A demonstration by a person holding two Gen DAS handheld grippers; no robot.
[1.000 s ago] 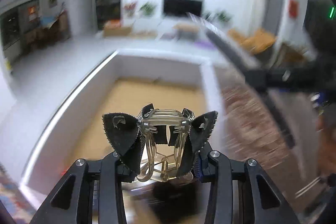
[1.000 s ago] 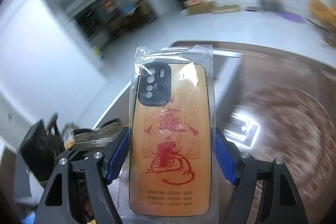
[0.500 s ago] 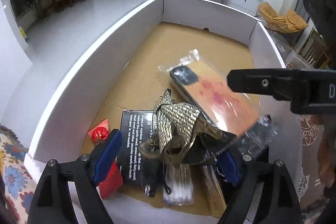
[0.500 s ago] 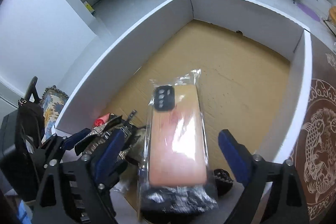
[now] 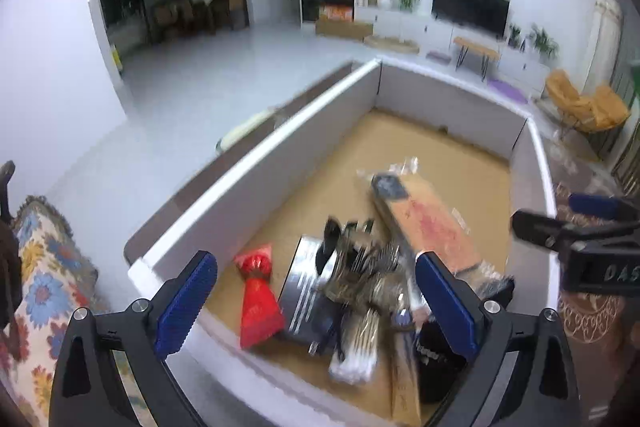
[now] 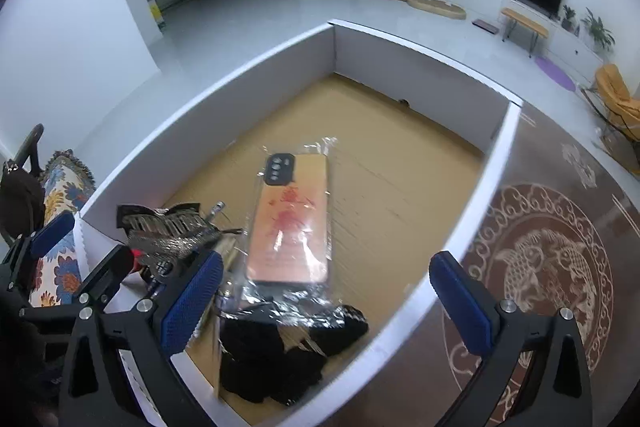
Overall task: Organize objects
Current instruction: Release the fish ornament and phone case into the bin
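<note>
A white box (image 6: pixel 480 195) with a brown cardboard floor holds the objects. An orange phone case in a clear bag (image 6: pixel 290 223) lies flat on the floor, also in the left wrist view (image 5: pixel 428 215). A woven metallic hair clip (image 5: pixel 360 271) lies on a black box (image 5: pixel 308 291) beside a red packet (image 5: pixel 256 295); the clip also shows in the right wrist view (image 6: pixel 168 231). My left gripper (image 5: pixel 316 303) is open and empty above the box's near end. My right gripper (image 6: pixel 326 301) is open and empty above the box.
A black fabric item (image 6: pixel 288 355) and cotton swabs (image 5: pixel 356 351) lie at the box's near end. A brown table with a fish pattern (image 6: pixel 540 275) lies right of the box. A floral cushion (image 5: pixel 44 267) is at the left. The right gripper shows in the left view (image 5: pixel 580 243).
One second ago the left gripper held the hair clip and the right held the phone case. Both opened; both things now lie in the box. Both grippers have pulled back.
</note>
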